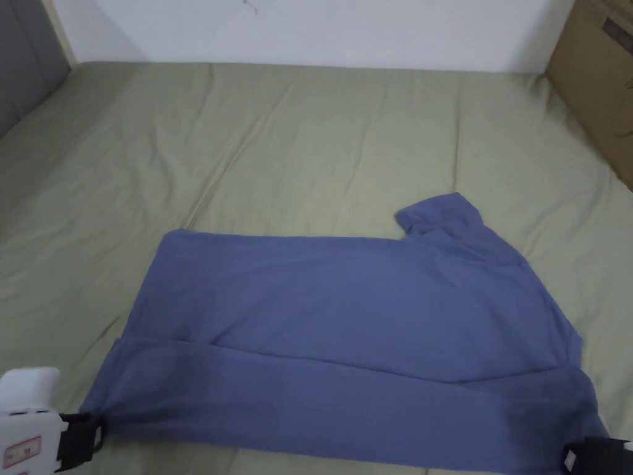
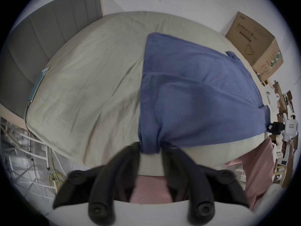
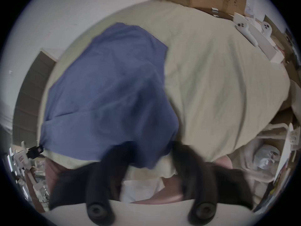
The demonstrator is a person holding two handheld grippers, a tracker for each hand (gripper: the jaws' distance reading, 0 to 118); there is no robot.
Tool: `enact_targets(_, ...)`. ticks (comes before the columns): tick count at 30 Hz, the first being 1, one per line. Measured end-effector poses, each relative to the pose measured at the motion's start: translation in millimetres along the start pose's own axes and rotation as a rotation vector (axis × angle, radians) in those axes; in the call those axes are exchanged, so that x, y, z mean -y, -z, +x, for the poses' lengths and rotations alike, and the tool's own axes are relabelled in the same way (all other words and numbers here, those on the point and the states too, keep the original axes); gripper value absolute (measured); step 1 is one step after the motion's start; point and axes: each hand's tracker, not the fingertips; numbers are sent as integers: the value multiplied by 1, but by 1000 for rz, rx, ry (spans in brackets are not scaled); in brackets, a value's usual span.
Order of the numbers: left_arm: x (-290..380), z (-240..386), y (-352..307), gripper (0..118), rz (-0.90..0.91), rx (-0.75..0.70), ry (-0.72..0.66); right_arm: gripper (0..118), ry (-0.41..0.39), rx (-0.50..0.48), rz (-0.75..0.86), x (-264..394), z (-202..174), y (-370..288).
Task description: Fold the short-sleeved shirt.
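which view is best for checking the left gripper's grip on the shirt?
Left gripper view: the left gripper pinches a bunched corner of the shirt between its jaws. Head view shows it at the corner; right gripper view shows it far off.

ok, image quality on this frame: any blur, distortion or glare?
Head view: sharp, soft even light, no glare on the blue shirt. Left gripper view: heavy fisheye with a dark vignette, left gripper slightly soft on the bunched hem. Right gripper view: same fisheye, clear motion blur across the shirt and right gripper.

Soft even light; both gripper views fisheye-warped (right one motion-blurred).
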Motion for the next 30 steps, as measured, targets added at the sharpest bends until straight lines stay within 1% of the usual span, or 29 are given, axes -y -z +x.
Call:
enact_targets(1, -1, -1, 2, 71, -19, -29, -17, 95, -1, 57, -6, -1, -2, 1)
enact_targets(2, -2, -1, 1, 84, -15, -25, -21, 96, -6, 68, 33, -2, -3, -3)
enact_targets(3, -3, -3, -2, 86, 4, -15, -34, 96, -11, 73, 53, -4, -4, -9)
enact_targets(4, -9, -3, -8, 85, 26, 3, -55, 96, -37, 51, 85, -10, -9, -18)
enact_targets(6, -22, 2, -21, 85, 99, 26, -89, 94, -78, 47, 131, -21, -20, -32)
enact_targets(7, -31, 4, -26, 80, 133, 44, -98, 84, -110, 37, 169, -28, -27, -40)
enact_targets(8, -39, 7, -30, 61, 151, 51, -104, 65, -139, 18, 192, -34, -34, -46)
enact_targets(9, -45, 11, -31, 50, 168, 60, -108, 56, -156, 3, 212, -40, -41, -50)
enact_targets(10, -51, 18, -33, 38, 192, 71, -96, 43, -168, -9, 236, -44, -48, -52)
enact_targets(11, -57, 24, -30, 25, 201, 81, -73, 30, -162, -14, 252, -49, -55, -51)
enact_targets(12, -62, 30, -23, 0, 174, 53, -55, 0, -149, -8, 235, -55, -59, -44)
enact_targets(13, -66, 35, -17, 0, 168, 42, -37, 0, -120, -26, 189, -59, -61, -38)
enact_targets(14, -66, 43, -11, 0, 137, 54, 14, 0, -105, -62, 178, -61, -64, -30)
enact_targets(15, -67, 47, -5, 0, 127, 56, 26, 0, -112, -73, 179, -62, -66, -24)
enact_targets(17, -71, 52, 4, 0, 121, 63, 10, 0, -126, -56, 156, -65, -72, -10)
enact_targets(21, -89, 58, 15, 0, 119, 43, 12, 0, -113, -87, 151, -89, -77, 2)
enact_targets(22, -94, 60, 16, 0, 119, 40, 11, 0, -115, -88, 156, -100, -78, 4)
enact_targets(26, -124, 63, 28, 0, 125, 39, 11, 0, -166, -57, 208, -161, -87, 17)
enact_targets(27, -130, 65, 31, 0, 129, 33, 16, 1, -162, -50, 215, -177, -88, 21)
enact_targets(28, -138, 67, 35, 0, 127, 24, 20, 21, -160, -44, 216, -196, -90, 28)
enact_targets(30, -147, 71, 42, 0, 124, 26, 28, 72, -169, -3, 198, -234, -93, 46)
